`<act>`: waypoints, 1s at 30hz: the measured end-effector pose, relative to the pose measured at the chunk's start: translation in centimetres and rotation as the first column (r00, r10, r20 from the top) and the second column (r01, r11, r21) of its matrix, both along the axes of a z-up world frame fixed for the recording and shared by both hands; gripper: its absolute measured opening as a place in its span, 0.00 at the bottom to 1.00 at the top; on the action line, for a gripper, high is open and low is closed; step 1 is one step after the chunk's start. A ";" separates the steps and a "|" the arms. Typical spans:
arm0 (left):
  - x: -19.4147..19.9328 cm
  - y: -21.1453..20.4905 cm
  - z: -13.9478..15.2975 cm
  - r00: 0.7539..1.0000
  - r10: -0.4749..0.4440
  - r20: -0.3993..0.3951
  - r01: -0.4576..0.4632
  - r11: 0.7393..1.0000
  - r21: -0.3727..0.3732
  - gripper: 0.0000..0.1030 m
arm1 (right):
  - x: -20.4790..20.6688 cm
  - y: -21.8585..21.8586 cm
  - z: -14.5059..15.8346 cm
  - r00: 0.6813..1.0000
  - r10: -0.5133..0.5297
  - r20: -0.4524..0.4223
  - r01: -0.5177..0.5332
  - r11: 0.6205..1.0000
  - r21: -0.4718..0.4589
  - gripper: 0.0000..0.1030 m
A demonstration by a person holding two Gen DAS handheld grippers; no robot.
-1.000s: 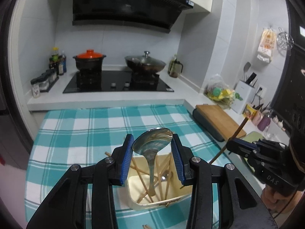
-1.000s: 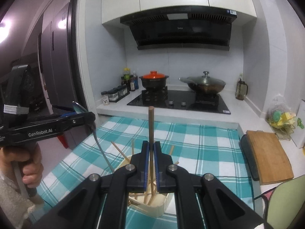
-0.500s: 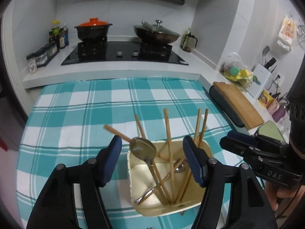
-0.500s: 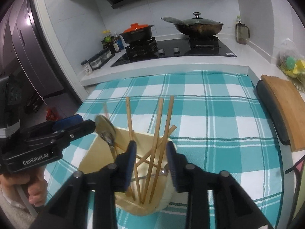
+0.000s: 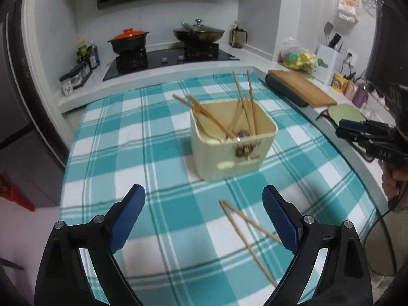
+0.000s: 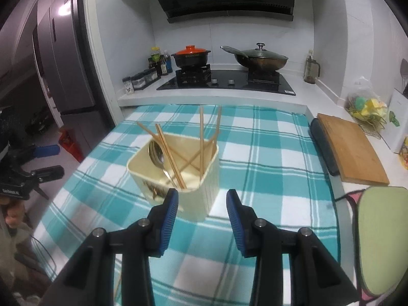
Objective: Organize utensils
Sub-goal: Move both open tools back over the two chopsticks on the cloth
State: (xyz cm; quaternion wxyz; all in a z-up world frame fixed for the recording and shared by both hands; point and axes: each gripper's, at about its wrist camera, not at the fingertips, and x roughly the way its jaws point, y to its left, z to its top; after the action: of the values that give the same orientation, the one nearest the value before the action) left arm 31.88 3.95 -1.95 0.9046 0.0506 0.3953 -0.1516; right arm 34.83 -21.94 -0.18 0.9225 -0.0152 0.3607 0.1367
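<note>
wooden chopsticks (image 5: 251,232), glossy, seemingly metal spoon (image 6: 156,154)

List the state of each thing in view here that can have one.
Left tool: jaws opening, nothing between them.
Right tool: open, empty.
Cream utensil box: upright on the checked cloth, holding utensils.
Spoon: inside the box, bowl up, leaning on its wall.
Chopsticks in box: standing, leaning crossed.
Two loose chopsticks: lying on the cloth, outside the box.
Orange-lidded pot: lid on.
Wok: lid on.
</note>
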 end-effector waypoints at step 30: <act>-9.7 -3.2 -14.3 0.967 0.231 -0.111 -0.234 0.972 -0.013 0.91 | -18.7 2.5 -14.9 0.998 -0.044 -0.039 0.044 0.999 0.011 0.39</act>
State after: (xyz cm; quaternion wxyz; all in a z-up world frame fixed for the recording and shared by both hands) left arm 22.22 0.73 -16.30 0.8938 -0.0160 0.4451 -0.0522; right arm 16.10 -19.45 -15.04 0.9181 0.0008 0.3780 0.1188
